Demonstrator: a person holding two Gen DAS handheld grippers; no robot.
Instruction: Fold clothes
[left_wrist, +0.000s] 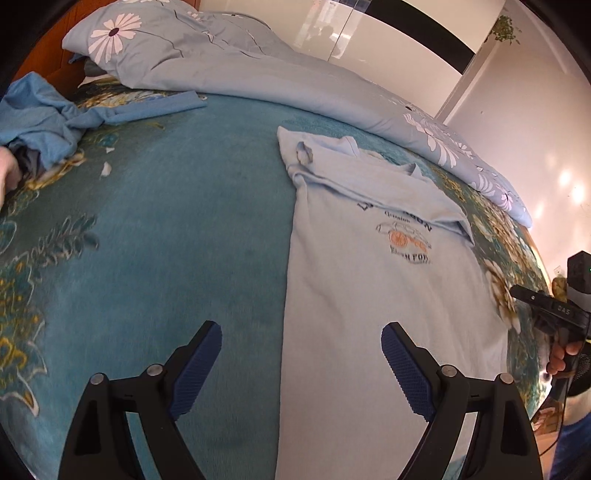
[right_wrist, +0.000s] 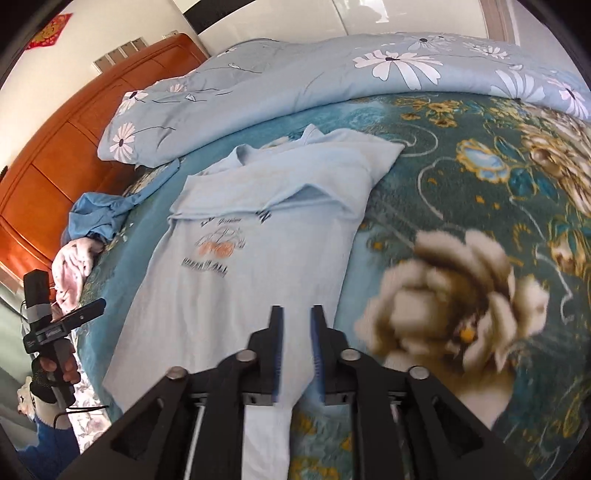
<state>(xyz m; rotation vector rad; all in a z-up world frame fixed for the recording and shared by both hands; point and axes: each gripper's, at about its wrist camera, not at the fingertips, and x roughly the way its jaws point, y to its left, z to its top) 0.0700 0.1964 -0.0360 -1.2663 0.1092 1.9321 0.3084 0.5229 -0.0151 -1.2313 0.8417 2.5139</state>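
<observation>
A pale blue T-shirt (left_wrist: 369, 295) with a dark and orange print lies flat on the bed, both sleeves folded in over the chest. My left gripper (left_wrist: 301, 354) hovers wide open over the shirt's left edge near the hem, with nothing between its pads. In the right wrist view the same T-shirt (right_wrist: 240, 295) stretches away from me. My right gripper (right_wrist: 297, 332) is over its lower right corner, jaws a little apart. Cloth shows in the gap, and the pads do not press on it. Each gripper shows at the edge of the other's view, held in a hand.
A teal flowered blanket (left_wrist: 166, 221) covers the bed. A grey-blue duvet with white flowers (left_wrist: 221, 66) is bunched along the far side. A crumpled blue garment (left_wrist: 44, 110) and a pink one (right_wrist: 74, 266) lie by the wooden headboard (right_wrist: 74, 147).
</observation>
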